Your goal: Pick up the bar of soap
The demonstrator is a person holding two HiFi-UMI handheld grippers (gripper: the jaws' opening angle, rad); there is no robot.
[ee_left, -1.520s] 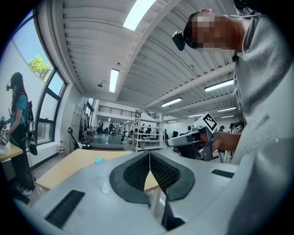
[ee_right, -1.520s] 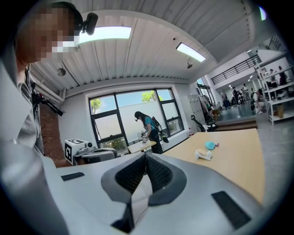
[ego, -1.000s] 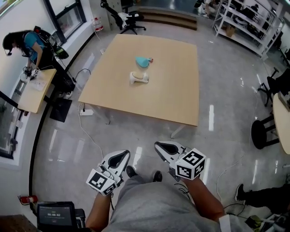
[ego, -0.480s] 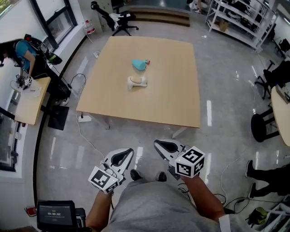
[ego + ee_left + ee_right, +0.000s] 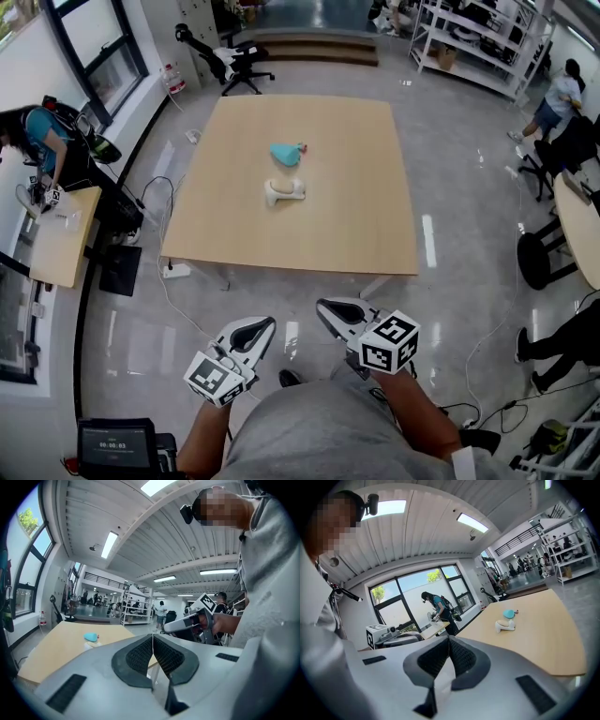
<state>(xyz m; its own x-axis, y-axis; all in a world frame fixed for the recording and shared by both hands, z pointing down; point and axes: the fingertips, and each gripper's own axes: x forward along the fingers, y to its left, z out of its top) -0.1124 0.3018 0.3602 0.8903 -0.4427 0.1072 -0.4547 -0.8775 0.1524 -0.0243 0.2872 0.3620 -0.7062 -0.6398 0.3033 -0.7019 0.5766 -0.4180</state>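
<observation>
The left gripper (image 5: 152, 636) is closed, its two black ribbed pads pressed flat together with nothing between them. The right gripper (image 5: 448, 638) is closed and empty in the same way. A person in a grey top holds one in each hand, side by side and close to the body. Both point forward, over a shiny grey floor (image 5: 141, 309). Each carries a white cube with black square markers at its rear.

Ahead of both grippers stands a square wooden table (image 5: 356, 206). Its near edge lies a little beyond their tips, so neither gripper is over it. The soap (image 5: 284, 191), a pale cream lump that seems to rest on a white holder, lies near the table's middle. It is well apart from both grippers and slightly to the left of the gap between them. A teal object (image 5: 286, 154) lies just beyond the soap, farther from the grippers.

Far off to the left gripper's side, another person (image 5: 37, 141) bends over a small desk (image 5: 61, 234) by the windows. Past the table's far edge stands an office chair (image 5: 234, 56). Metal shelves (image 5: 469, 37) stand beyond the table to the right.
</observation>
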